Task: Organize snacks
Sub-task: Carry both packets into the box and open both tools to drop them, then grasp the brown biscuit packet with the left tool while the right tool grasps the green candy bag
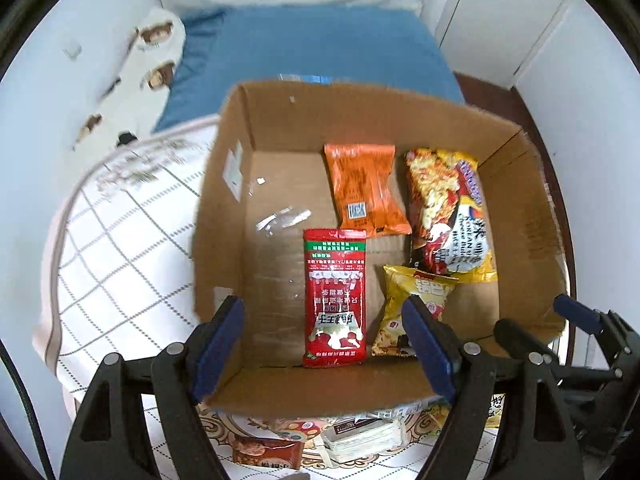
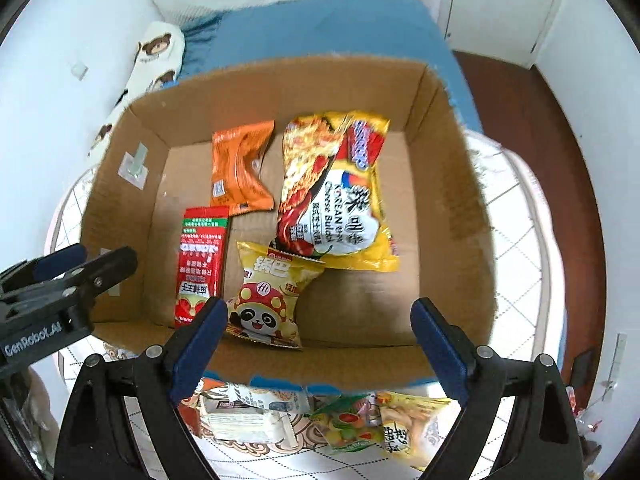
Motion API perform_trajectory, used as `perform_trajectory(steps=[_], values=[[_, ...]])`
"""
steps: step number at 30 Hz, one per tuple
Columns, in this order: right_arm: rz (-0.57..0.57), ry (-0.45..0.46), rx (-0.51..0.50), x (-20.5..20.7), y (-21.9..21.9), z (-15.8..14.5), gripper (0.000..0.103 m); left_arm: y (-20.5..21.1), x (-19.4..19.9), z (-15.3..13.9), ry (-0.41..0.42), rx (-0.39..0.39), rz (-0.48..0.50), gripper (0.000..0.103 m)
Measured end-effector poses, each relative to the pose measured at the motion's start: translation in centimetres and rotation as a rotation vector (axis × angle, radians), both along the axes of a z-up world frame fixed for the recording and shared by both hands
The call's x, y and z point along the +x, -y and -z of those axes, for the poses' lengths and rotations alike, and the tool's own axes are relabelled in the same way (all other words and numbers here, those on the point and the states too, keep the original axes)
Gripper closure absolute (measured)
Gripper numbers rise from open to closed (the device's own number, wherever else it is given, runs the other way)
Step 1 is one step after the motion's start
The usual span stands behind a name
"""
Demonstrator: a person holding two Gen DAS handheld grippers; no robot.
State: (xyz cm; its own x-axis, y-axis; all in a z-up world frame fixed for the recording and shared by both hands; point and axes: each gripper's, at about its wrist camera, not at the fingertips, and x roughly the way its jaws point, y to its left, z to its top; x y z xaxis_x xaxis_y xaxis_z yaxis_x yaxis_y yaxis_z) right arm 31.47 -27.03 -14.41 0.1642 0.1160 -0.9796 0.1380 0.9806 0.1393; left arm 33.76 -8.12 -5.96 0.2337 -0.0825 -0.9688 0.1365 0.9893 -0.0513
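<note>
My left gripper (image 1: 324,344) and right gripper (image 2: 320,344) hang with jaws apart and empty, low in frame above the cardboard box (image 1: 224,184); four snack packets, among them the red packet (image 1: 335,296), lie mid-frame on its floor.

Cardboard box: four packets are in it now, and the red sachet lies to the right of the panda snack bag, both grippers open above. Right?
Not quite. The right wrist view shows the red sachet lying left of the panda snack bag, not right. Otherwise correct: four packets sit in the cardboard box, and the left gripper and right gripper are open.

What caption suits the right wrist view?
Open right gripper above a cardboard box holding four snack packets.
</note>
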Motion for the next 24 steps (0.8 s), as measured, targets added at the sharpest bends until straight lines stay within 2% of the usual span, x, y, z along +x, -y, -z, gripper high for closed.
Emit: perform_trajectory(steps=[7, 13, 19, 24], values=[[0.013, 0.105, -0.017, -2.8, -0.2, -5.5, 0.008, -0.8, -3.5, -3.6, 0.127, 0.002, 0.010, 0.023], [0.012, 0.198, -0.044, -5.3, -1.3, -9.2, 0.006, -1.0, -6.5, -6.2, 0.199, -0.022, 0.014, 0.023], [0.028, 0.259, -0.020, -7.9, -1.7, -12.3, 0.006, -1.6, -8.9, -8.4, 0.242, -0.052, 0.003, 0.023], [0.045, 0.252, 0.025, -10.0, -1.8, -12.4, 0.006, -2.8, -10.8, -8.1, 0.227, -0.052, -0.015, 0.023]])
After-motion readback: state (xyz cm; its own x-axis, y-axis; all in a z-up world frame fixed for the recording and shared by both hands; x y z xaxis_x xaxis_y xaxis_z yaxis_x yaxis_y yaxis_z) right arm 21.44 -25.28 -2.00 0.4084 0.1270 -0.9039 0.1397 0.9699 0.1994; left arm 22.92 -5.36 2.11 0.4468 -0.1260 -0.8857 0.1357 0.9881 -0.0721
